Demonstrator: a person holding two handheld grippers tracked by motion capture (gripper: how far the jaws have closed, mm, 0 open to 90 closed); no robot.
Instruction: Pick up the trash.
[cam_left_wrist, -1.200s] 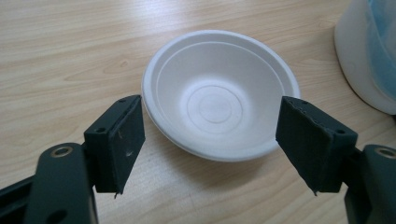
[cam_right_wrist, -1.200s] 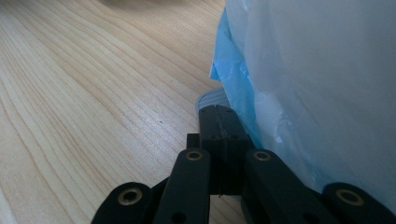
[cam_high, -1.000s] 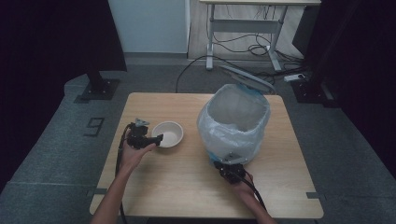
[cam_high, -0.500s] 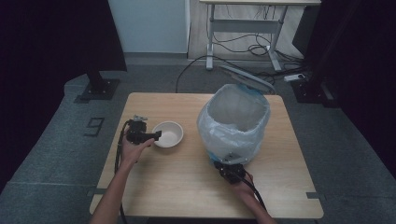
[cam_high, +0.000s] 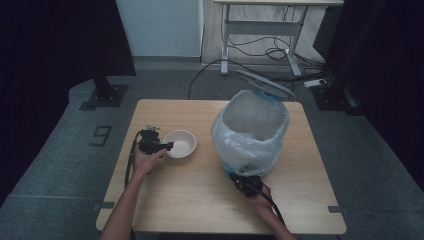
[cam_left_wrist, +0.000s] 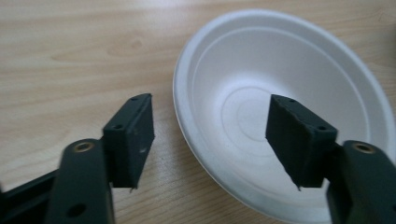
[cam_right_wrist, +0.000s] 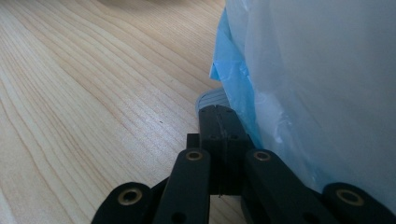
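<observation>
A white bowl (cam_high: 180, 143) sits on the wooden tabletop (cam_high: 200, 185), left of the middle of the high view. It looks empty inside. The left gripper (cam_high: 162, 146) is right at the bowl's left edge. Its fingers (cam_left_wrist: 133, 135) are wide apart, one outside the rim and one over the inside of the bowl. To the right of the bowl stands a big bin (cam_high: 251, 131) with a pale plastic bag over it, and its lid tips up at the back. The right gripper (cam_high: 244, 178) is low in the frame, at the bottom of the bin. Its fingers (cam_right_wrist: 219, 126) are pressed together, right beside the bag.
</observation>
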